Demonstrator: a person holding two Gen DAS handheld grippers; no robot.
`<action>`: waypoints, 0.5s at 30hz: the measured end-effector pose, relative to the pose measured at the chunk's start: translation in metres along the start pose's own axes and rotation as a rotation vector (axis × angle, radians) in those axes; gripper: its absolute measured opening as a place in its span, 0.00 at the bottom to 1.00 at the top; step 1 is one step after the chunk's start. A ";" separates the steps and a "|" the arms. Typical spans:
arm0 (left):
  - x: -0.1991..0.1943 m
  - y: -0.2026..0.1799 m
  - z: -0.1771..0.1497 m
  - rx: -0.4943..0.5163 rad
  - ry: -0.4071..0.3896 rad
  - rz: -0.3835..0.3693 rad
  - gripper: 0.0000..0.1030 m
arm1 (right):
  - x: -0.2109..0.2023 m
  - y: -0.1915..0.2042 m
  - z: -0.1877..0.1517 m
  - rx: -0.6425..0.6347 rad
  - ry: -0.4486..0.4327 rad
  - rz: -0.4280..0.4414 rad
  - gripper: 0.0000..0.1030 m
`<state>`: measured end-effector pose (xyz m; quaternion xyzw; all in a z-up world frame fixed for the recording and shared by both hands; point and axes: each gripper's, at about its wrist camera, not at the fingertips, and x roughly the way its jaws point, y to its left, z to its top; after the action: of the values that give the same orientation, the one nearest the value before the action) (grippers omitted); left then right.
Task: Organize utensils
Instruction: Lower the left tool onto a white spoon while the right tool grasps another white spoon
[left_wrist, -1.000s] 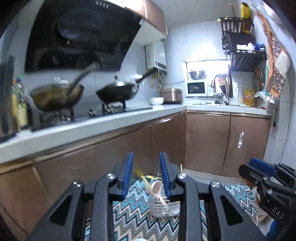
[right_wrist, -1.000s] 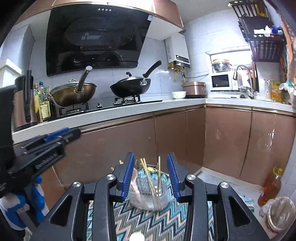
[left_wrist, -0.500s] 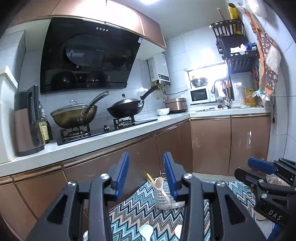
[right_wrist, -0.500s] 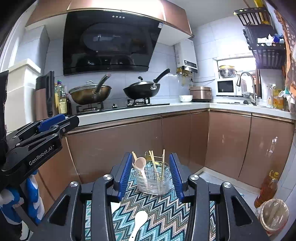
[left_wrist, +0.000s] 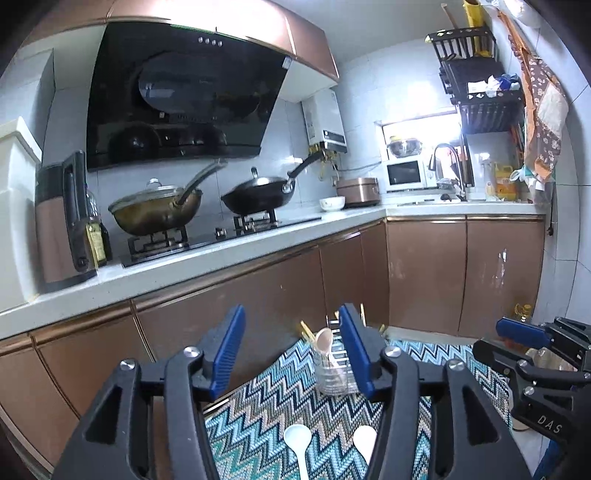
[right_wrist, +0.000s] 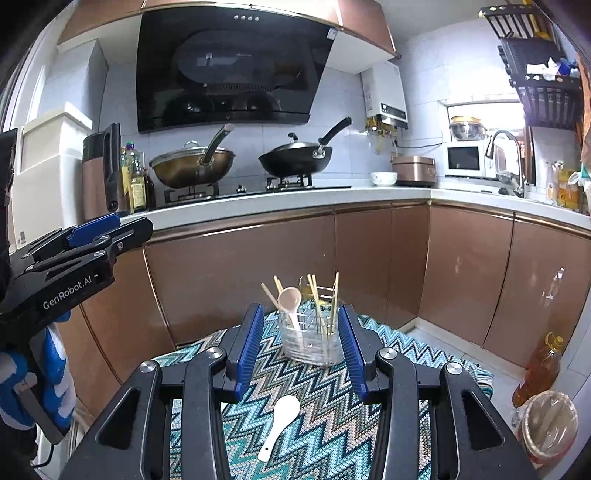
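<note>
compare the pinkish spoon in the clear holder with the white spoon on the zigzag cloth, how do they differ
The pinkish spoon stands nearly upright, bowl up, inside the clear holder; the white spoon lies flat on the zigzag cloth, nearer the camera. One is beige-pink, the other plain white. The pinkish one shares the holder with chopsticks; the white one lies loose. Both have rounded bowls.

In the left wrist view, a finger hides part of the utensil holder (left_wrist: 334, 376) and of one white spoon (left_wrist: 364, 441).

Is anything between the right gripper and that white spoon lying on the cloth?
Nothing visible. The white spoon lies alone on the zigzag cloth just ahead of the open right gripper; the utensil holder stands farther back.
</note>
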<state>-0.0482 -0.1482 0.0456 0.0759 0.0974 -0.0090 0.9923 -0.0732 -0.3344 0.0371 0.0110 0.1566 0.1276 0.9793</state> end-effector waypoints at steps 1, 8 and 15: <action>0.005 0.003 -0.002 -0.003 0.018 -0.006 0.50 | 0.003 0.000 -0.002 -0.001 0.010 0.006 0.41; 0.058 0.036 -0.035 -0.084 0.219 -0.086 0.50 | 0.043 -0.010 -0.025 0.020 0.169 0.077 0.41; 0.139 0.074 -0.104 -0.202 0.509 -0.208 0.50 | 0.113 -0.031 -0.076 0.124 0.405 0.179 0.41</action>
<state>0.0701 -0.0600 -0.0709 -0.0337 0.3509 -0.0817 0.9322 0.0149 -0.3366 -0.0711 0.0591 0.3560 0.2036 0.9101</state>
